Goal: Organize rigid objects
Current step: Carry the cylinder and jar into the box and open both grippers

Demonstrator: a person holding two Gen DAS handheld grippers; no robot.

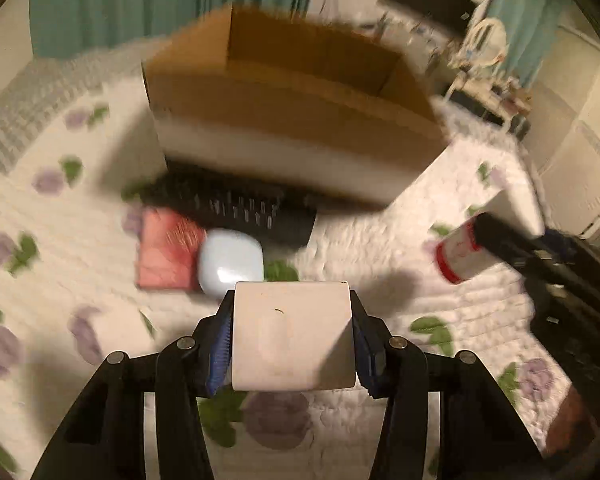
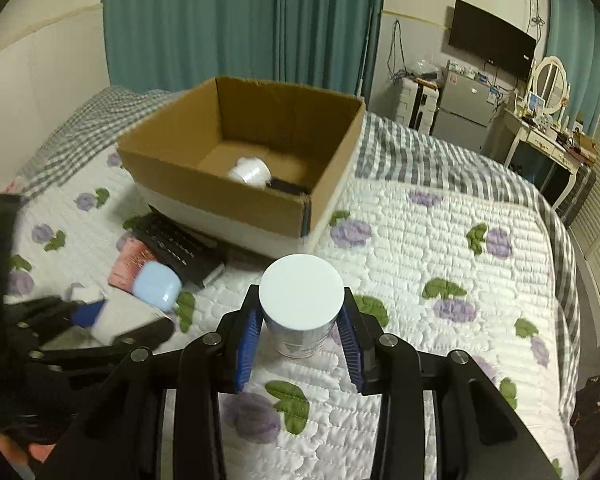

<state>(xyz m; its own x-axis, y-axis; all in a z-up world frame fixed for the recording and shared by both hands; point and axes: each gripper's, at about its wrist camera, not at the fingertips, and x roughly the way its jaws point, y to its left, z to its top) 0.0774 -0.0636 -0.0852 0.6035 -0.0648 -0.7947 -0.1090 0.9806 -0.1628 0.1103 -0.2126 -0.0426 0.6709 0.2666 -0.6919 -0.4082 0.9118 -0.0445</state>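
Left wrist view: our left gripper (image 1: pixel 292 344) clamps a white box (image 1: pixel 292 336); our right gripper (image 2: pixel 300 340) grips a white-lidded can (image 2: pixel 301 304); next, we judge, both go over the cardboard box (image 2: pixel 220 196) rim.

White box (image 1: pixel 294 336) clamped; white-lidded can (image 2: pixel 300 308) clamped upright.

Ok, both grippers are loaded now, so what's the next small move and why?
Probably carry the right gripper forward over the cardboard box rim. It already clamps the white-lidded can, the box sits open just ahead with room inside, and the left gripper holds its white block farther back.
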